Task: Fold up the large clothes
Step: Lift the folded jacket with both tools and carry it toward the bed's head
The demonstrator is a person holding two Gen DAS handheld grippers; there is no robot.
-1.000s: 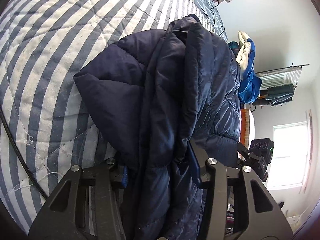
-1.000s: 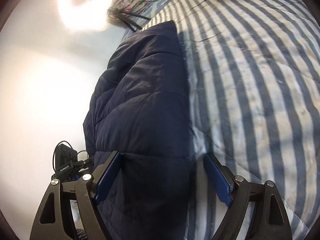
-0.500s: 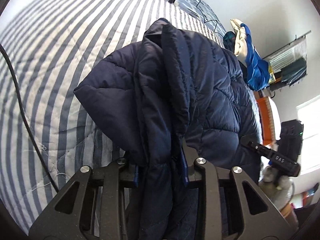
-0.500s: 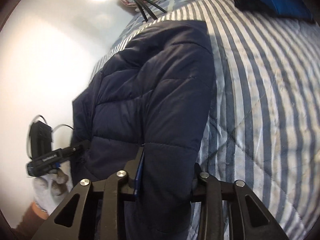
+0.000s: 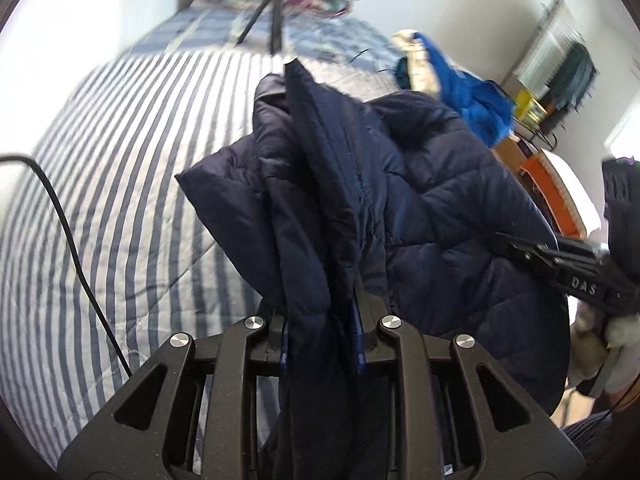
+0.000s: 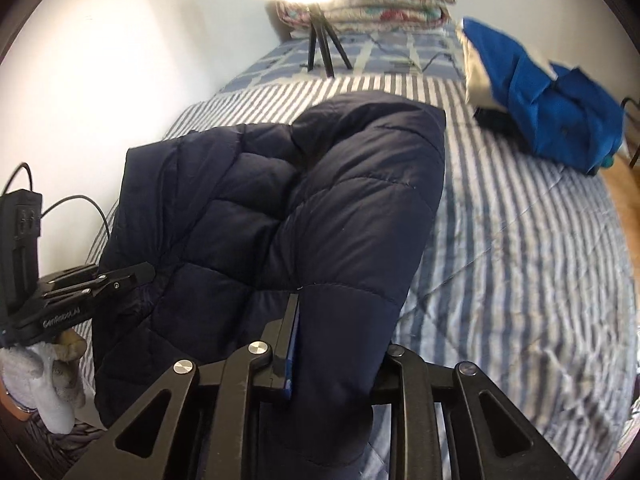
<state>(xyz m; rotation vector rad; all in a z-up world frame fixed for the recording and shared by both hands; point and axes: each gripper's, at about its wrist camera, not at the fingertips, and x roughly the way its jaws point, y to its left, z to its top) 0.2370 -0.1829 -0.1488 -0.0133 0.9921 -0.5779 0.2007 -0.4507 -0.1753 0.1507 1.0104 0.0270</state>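
A navy quilted puffer jacket (image 5: 420, 216) hangs lifted above a blue-and-white striped bed quilt (image 5: 120, 184). My left gripper (image 5: 320, 340) is shut on a bunched edge of the jacket. My right gripper (image 6: 336, 344) is shut on another padded edge of the same jacket (image 6: 320, 200). Each gripper shows in the other's view: the right one (image 5: 560, 264) at the jacket's right side, the left one (image 6: 88, 292) at its left side. The jacket's lower part is hidden behind the gripper bodies.
A bright blue garment (image 6: 552, 100) lies on the bed's far right with a white item beside it. A tripod (image 6: 320, 40) and folded floral bedding (image 6: 368, 4) stand at the bed's head. A black cable (image 5: 72, 240) runs across the quilt. A clothes rack (image 5: 560, 60) stands against the wall.
Both grippers closed on the jacket's edges and raised it off the quilt. The views tilted up toward the head of the bed.
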